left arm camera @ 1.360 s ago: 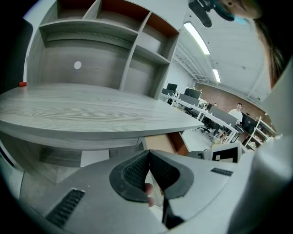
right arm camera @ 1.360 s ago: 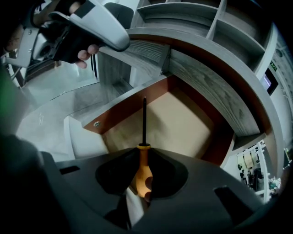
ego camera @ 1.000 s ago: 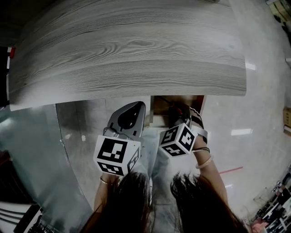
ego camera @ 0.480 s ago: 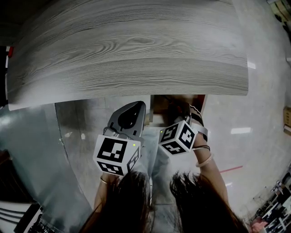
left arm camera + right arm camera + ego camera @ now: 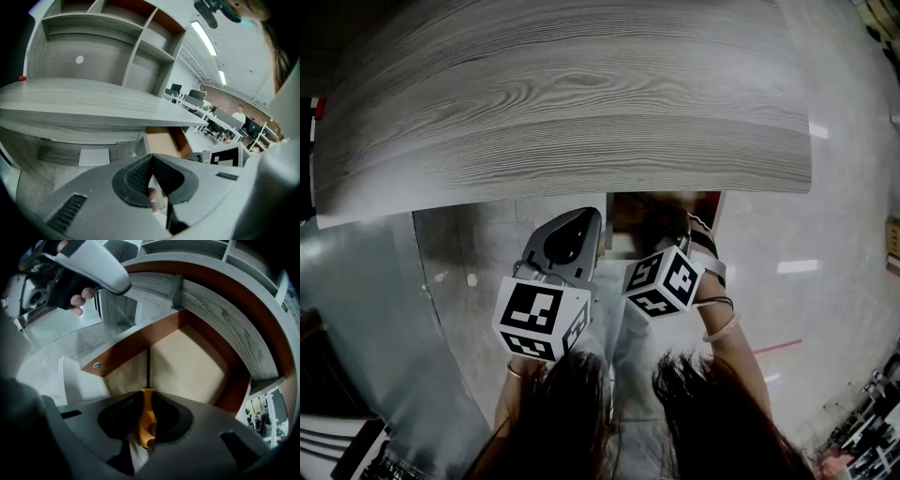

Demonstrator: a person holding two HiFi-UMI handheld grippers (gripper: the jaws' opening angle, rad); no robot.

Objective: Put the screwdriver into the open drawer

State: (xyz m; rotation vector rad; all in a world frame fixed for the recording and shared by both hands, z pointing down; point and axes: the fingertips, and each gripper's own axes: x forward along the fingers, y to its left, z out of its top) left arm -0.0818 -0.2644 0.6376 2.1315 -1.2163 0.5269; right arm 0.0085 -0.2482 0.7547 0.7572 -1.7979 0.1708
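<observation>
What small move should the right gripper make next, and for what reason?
Probably lower it a little, then open the jaws. The right gripper is shut on the screwdriver by its orange handle, and the shaft points into the open drawer, above its bare floor; whether the tip touches is unclear.

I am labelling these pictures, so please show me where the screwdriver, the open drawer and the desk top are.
screwdriver [image 5: 146,416]: right gripper view, on its orange handle.
drawer [image 5: 192,364]: right gripper view, on its bare pale floor.
desk top [image 5: 562,103]: head view, on the grey wood surface.
</observation>
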